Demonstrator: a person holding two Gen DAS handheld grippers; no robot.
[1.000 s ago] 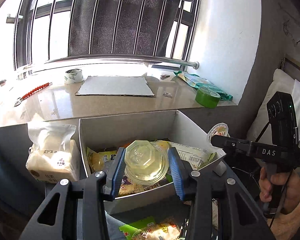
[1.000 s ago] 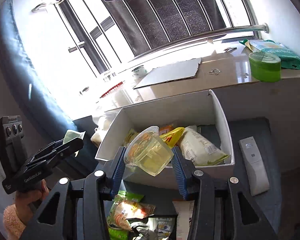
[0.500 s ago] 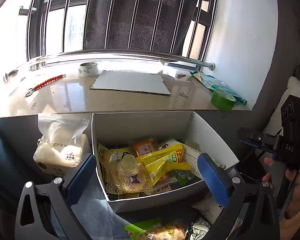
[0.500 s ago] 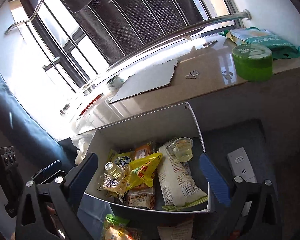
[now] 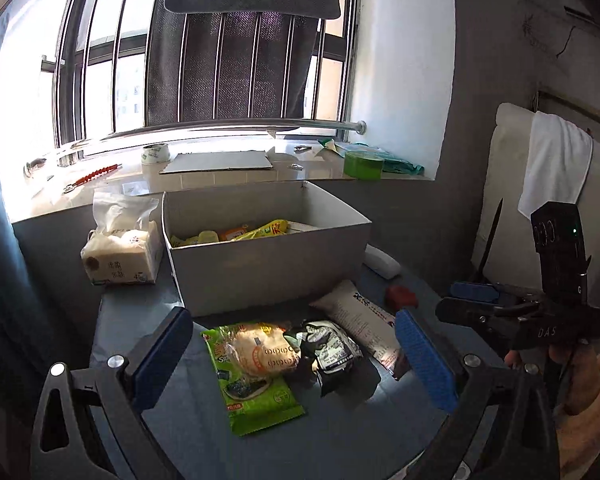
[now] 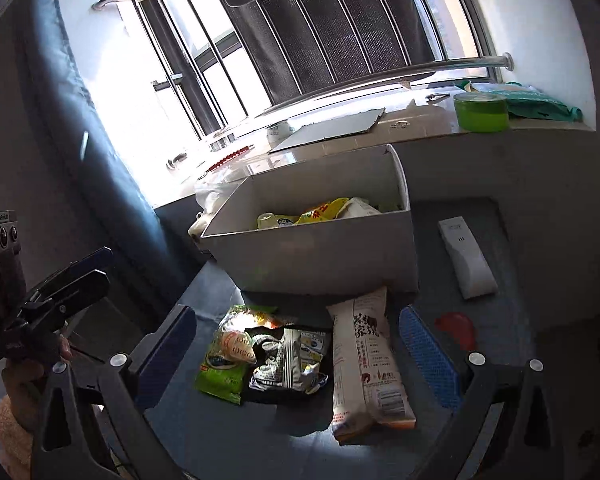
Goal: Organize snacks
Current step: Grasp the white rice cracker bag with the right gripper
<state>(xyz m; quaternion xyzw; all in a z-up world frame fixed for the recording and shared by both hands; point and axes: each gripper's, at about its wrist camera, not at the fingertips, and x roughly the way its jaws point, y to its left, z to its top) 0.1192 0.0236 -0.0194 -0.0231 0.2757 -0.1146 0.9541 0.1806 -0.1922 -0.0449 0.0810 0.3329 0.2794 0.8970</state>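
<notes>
On the dark tabletop (image 5: 340, 432) nearest the cameras, both handheld grippers are seen with jaws spread wide and nothing between them: the left gripper (image 5: 296, 354) and the right gripper (image 6: 300, 350) are each held above a small heap of loose snacks. A green packet (image 5: 256, 380) topped by a round cracker pack (image 5: 266, 354) is shown at the left of the heap, a crumpled black-and-white wrapper (image 6: 288, 360) in the middle, and a long white bag (image 6: 370, 364) at the right. A red item (image 6: 458, 328) and a white remote (image 6: 466, 258) are seen further right. Just behind the heap, a white box (image 5: 268, 268) is pictured holding more snacks, including a yellow packet (image 5: 266, 230). A tissue pack (image 5: 122, 250) is set beside the box. Beyond, a green tape roll (image 6: 480, 112) is seen on the windowsill (image 5: 220, 180).
</notes>
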